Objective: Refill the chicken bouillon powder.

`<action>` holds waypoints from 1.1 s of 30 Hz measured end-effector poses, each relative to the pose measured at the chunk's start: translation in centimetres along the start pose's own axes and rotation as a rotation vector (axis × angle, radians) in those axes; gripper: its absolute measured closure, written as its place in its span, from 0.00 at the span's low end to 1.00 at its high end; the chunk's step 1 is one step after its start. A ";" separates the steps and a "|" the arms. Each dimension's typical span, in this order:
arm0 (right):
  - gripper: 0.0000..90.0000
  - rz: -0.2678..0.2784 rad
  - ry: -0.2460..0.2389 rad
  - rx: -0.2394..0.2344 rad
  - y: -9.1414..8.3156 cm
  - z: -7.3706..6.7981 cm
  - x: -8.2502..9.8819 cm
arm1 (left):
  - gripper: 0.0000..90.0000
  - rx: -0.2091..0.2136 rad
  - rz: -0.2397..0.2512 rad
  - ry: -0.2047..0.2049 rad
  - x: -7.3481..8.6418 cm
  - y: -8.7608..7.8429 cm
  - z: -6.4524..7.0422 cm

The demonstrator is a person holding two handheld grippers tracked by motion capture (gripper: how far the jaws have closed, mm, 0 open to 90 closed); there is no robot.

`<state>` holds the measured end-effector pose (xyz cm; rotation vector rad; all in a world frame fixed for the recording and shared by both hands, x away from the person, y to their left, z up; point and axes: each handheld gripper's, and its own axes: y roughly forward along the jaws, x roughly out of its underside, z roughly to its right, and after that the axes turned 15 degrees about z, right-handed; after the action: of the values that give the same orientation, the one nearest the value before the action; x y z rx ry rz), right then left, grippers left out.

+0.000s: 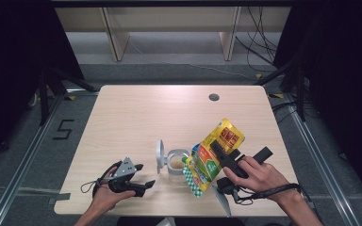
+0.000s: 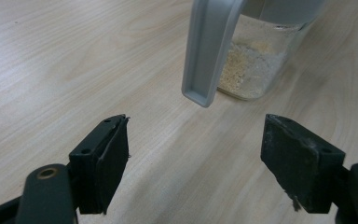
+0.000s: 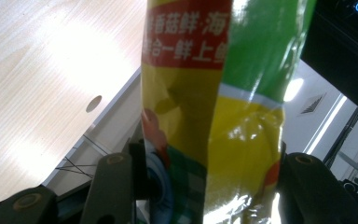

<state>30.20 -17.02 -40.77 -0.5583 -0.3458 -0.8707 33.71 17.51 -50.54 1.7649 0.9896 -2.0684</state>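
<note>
We see our right gripper [image 1: 226, 157] clamping the yellow-green foil bag [image 1: 214, 153] tilted over the clear plastic jar [image 1: 176, 163] mid-table, while our left gripper [image 1: 143, 176] rests open nearby.

A light wood desk [image 1: 136, 113] w/ a round cable hole [image 1: 214, 97] nr its far edge is seen on grey carpet. A "5" [image 1: 62, 129] is taped on the floor at left; pale shelving [image 1: 169, 21] & loose cables [image 1: 259, 42] are seen behind.
</note>
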 end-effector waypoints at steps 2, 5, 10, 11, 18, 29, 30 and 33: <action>0.61 0.004 0.001 0.005 0.0 0.0 0.0 | 0.26 0.004 0.001 -0.003 0.0 0.0 0.0; 0.61 0.000 0.002 0.002 0.0 0.0 0.0 | 0.26 -0.004 0.001 -0.025 0.1 0.0 0.1; 0.61 0.001 0.004 0.002 0.0 0.0 0.0 | 0.26 0.010 -0.002 -0.012 0.0 0.0 0.0; 0.61 0.003 0.001 0.013 0.0 -0.1 0.0 | 0.26 0.010 -0.002 -0.008 0.0 0.0 0.0; 0.62 0.005 0.004 0.018 0.0 -0.2 0.0 | 0.26 0.006 0.002 -0.040 0.1 0.1 0.1; 0.62 0.011 0.010 0.008 -0.2 -0.2 0.1 | 0.26 0.007 -0.007 -0.017 0.0 0.0 0.0; 0.62 0.012 0.015 0.009 -0.3 -0.2 0.1 | 0.26 0.009 -0.004 -0.003 0.0 0.0 -0.1; 0.62 0.013 0.014 0.013 -0.4 -0.2 0.0 | 0.26 -0.003 0.002 -0.029 0.1 0.0 0.1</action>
<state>29.92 -17.35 -40.81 -0.5416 -0.3346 -0.8583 33.63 17.44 -50.62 1.7293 0.9818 -2.0840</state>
